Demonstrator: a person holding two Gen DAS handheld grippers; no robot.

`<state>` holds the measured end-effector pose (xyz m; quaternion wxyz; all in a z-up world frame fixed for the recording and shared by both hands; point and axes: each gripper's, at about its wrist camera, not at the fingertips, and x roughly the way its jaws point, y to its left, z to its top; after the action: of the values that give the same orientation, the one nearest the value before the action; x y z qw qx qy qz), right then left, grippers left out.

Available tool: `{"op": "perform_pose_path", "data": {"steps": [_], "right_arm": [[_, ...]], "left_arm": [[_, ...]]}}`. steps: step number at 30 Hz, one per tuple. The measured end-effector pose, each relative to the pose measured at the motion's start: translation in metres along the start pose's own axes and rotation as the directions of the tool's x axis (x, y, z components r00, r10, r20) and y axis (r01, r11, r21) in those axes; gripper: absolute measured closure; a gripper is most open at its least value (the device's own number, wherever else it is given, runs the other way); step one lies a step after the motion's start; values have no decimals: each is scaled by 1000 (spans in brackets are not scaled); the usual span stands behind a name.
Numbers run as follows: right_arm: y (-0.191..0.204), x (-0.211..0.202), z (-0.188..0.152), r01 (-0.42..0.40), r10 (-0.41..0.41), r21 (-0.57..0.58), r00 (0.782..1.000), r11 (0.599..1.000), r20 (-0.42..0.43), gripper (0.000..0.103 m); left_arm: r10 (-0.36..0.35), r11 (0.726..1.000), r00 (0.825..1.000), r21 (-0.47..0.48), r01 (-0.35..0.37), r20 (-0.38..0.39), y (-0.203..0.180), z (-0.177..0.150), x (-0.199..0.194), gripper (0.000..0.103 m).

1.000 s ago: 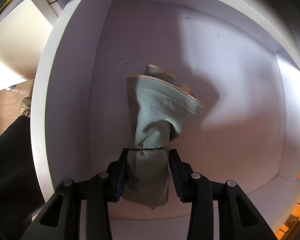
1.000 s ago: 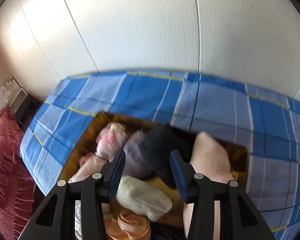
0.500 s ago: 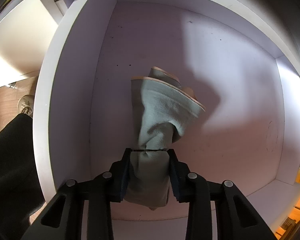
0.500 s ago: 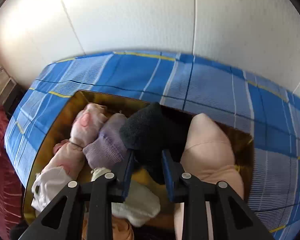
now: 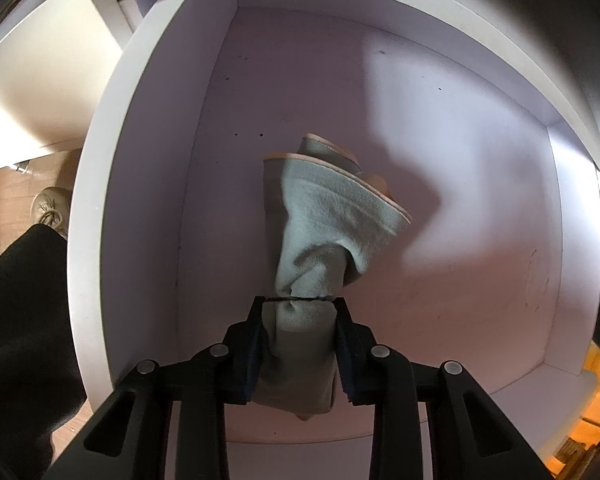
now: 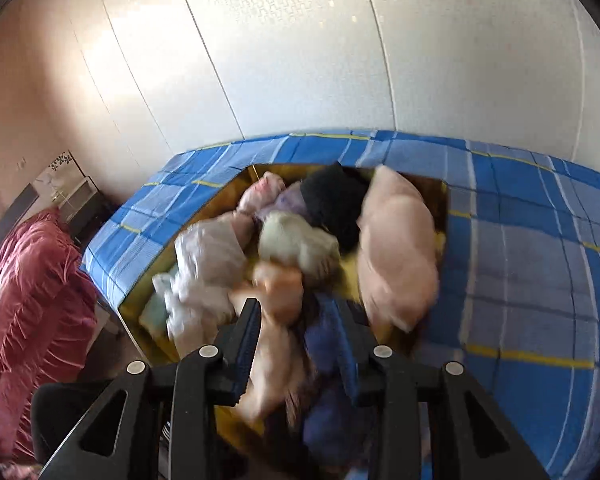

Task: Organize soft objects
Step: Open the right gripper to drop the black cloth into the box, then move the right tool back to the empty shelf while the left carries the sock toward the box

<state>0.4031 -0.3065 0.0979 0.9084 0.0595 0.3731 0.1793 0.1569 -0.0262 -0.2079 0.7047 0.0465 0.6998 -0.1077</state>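
Observation:
My left gripper (image 5: 300, 300) points straight down into a white compartment (image 5: 148, 160) and is shut on a grey-green sock (image 5: 332, 216) with a peach hem; the sock's cuffs spread out below the pads. In the blurred right wrist view, my right gripper (image 6: 296, 308) hovers at the near end of a yellow-brown box (image 6: 444, 208) full of soft items, its jaws opening a little. Peach cloth (image 6: 278, 292) and dark blue cloth (image 6: 324, 344) show between the fingers; I cannot tell whether the pads press on them. A black sock (image 6: 332, 200) lies further back in the box.
The box sits on a blue plaid bed cover (image 6: 520, 260) and also holds a pink cushion (image 6: 396, 252), a pale green bundle (image 6: 296, 240) and a whitish bundle (image 6: 208, 264). White wardrobe doors (image 6: 300, 60) stand behind. A red quilt (image 6: 28, 300) lies left. A person's shoe (image 5: 50, 204) stands beside the compartment.
The left jaws have closed tighter on the sock. The right gripper narrowed around the black sock, then pulled back from the box; the black sock stays in the box.

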Motion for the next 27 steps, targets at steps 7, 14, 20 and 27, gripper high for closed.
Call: {"op": "perform_pose_path", "data": {"steps": [7, 14, 20, 27], "right_arm": [[2, -50, -62, 41, -35, -66, 995, 997, 89, 68], [4, -44, -139, 94, -94, -63, 996, 994, 3, 68], [-4, 9, -197, 136, -133, -7, 957, 991, -258, 67], [-37, 73, -229, 209, -133, 99, 858, 973, -495, 67]], "left_arm": [[2, 1000, 1000, 3, -2, 10, 4, -2, 0, 72], [2, 1000, 1000, 2, -3, 26, 4, -12, 1, 72], [-4, 1000, 999, 4, 4, 49, 2, -20, -6, 72], [-35, 999, 996, 30, 33, 81, 2, -29, -29, 72]]}}
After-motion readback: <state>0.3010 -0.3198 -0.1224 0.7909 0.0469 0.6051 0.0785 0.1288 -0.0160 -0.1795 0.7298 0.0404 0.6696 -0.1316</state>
